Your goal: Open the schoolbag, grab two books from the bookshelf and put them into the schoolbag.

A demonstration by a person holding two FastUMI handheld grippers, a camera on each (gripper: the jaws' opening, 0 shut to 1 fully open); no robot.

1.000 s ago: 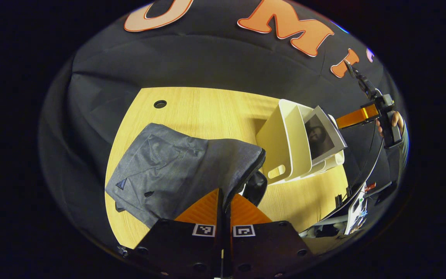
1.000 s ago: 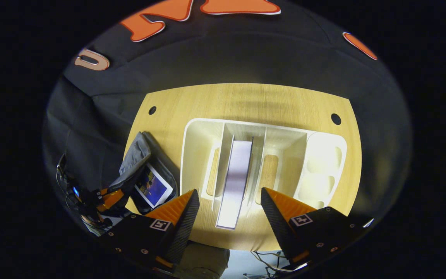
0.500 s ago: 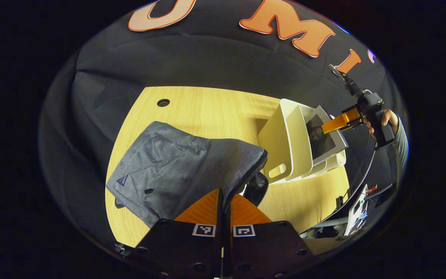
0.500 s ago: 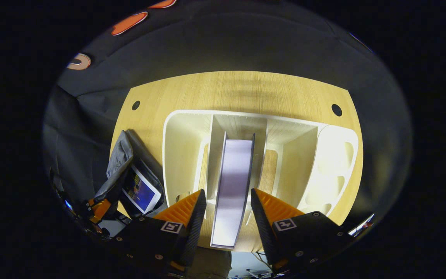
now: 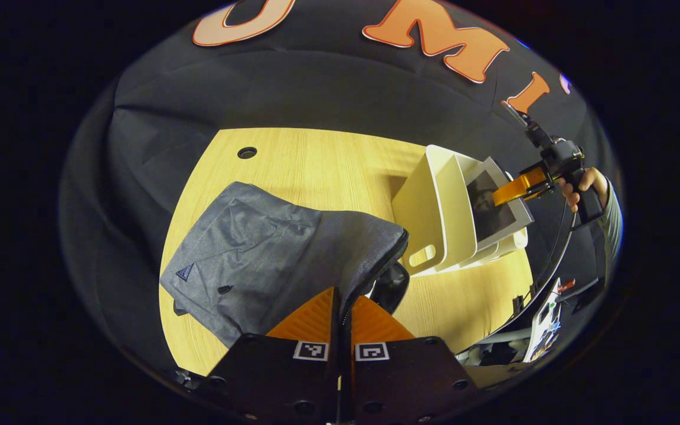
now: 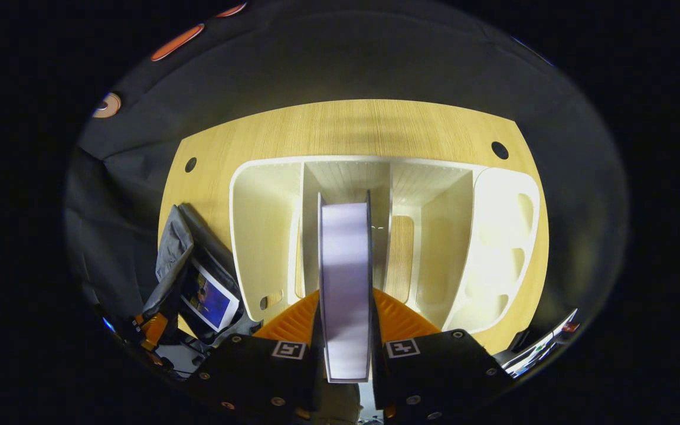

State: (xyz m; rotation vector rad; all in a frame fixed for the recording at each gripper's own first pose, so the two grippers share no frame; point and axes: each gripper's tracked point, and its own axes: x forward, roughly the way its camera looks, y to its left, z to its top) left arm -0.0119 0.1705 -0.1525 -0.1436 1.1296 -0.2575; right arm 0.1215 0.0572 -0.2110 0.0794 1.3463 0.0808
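Observation:
The grey schoolbag (image 5: 269, 254) lies on the wooden table (image 5: 316, 165), and my left gripper (image 5: 340, 310) is shut on the edge of its opening by the zipper, holding it up. In the right gripper view the schoolbag (image 6: 175, 260) stands open with one book (image 6: 209, 297) inside. My right gripper (image 6: 345, 321) is shut on a white-edged book (image 6: 345, 265) that stands in the middle slot of the cream bookshelf (image 6: 257, 236). The left gripper view shows that right gripper (image 5: 514, 190) against the book (image 5: 487, 203) in the bookshelf (image 5: 428, 212).
A person's hand (image 5: 582, 186) holds the right gripper. Round cable holes (image 6: 499, 150) sit at the table's far corners. The bookshelf's right end holds small compartments (image 6: 502, 236). Cables and gear (image 5: 543, 319) hang past the table's right edge.
My right gripper has come down over the book in the bookshelf and its fingers have shut on it. The left gripper has stayed holding the schoolbag's opening.

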